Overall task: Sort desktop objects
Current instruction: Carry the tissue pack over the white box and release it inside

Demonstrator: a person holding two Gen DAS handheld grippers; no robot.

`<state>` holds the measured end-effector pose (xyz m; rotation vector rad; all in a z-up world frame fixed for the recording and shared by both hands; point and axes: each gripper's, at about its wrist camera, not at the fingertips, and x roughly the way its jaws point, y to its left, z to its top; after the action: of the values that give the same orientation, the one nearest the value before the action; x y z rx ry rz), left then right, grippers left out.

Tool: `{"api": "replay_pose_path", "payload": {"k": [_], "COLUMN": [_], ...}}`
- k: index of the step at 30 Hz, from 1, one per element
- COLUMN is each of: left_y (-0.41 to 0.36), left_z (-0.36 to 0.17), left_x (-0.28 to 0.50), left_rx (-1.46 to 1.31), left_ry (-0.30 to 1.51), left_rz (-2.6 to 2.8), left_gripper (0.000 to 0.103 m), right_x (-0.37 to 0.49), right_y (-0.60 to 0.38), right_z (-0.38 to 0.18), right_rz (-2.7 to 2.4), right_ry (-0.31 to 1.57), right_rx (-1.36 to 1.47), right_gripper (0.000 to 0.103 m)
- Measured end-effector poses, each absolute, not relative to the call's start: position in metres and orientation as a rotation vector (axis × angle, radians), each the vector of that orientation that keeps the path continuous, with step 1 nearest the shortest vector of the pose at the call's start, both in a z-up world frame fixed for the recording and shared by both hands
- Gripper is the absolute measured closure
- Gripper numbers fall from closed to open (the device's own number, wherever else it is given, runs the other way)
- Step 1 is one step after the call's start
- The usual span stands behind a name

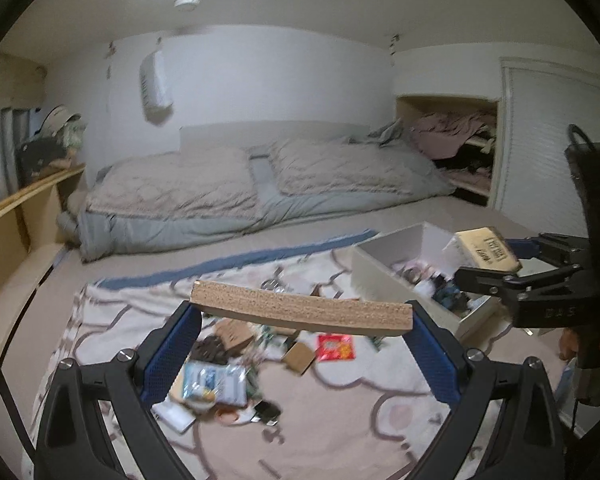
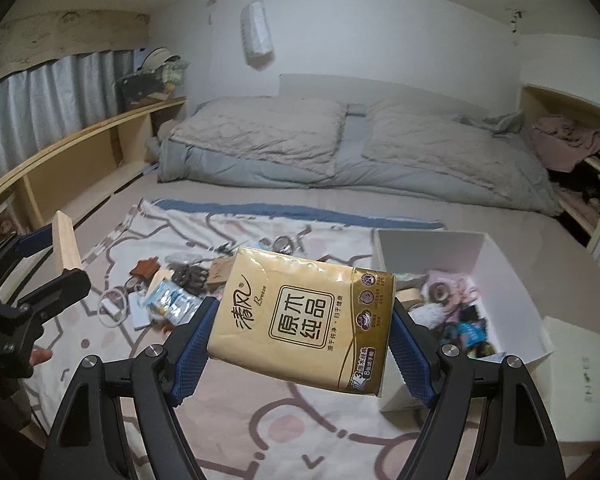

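My left gripper (image 1: 302, 322) is shut on a flat wooden block (image 1: 300, 312), held by its two ends above the patterned blanket (image 1: 340, 412). In the right wrist view that block (image 2: 65, 246) and the left gripper (image 2: 46, 256) show at the left edge. My right gripper (image 2: 300, 330) is shut on a golden tissue pack (image 2: 304, 316), its blue pads pressing both sides. The same pack (image 1: 486, 250) appears in the left wrist view at the right, above the white box (image 1: 384, 276). A pile of small items (image 1: 236, 360) lies on the blanket below.
The white box (image 2: 480, 256) holds several small things, with a white lid (image 2: 576, 356) beside it. Folded grey quilts (image 2: 340, 148) lie at the bed's far end. A wooden shelf (image 2: 80, 160) runs along the left, and an alcove with clothes (image 2: 572, 140) sits at the right.
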<state>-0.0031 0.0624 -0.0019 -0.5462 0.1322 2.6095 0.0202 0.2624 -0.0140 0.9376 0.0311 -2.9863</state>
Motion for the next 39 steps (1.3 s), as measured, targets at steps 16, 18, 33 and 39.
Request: {"api": "replay_pose_path", "payload": {"k": [16, 18, 33, 39], "left_y": [0.131, 0.139, 0.219, 0.257], "left_z": [0.039, 0.043, 0.064, 0.046], "left_x": [-0.018, -0.025, -0.086, -0.107], "left_rx": [-0.426, -0.427, -0.367, -0.402], "left_ry": [0.108, 0.108, 0.183, 0.16], "left_rz": [2.573, 2.569, 2.53, 2.465], "left_gripper": [0.003, 0.003, 0.003, 0.003], "right_x": [0.012, 0.005, -0.037, -0.055], "right_y": [0.338, 0.357, 0.441, 0.464], "right_z": [-0.001, -0.006, -0.057, -0.079], "right_rz": [-3.186, -3.195, -3.333, -3.345], "right_ry": [-0.224, -0.287, -0.348, -0.398], "right_rx": [0.898, 0.93, 1.179, 1.274], "right_gripper": [0.022, 0.022, 0.022, 0.022]}}
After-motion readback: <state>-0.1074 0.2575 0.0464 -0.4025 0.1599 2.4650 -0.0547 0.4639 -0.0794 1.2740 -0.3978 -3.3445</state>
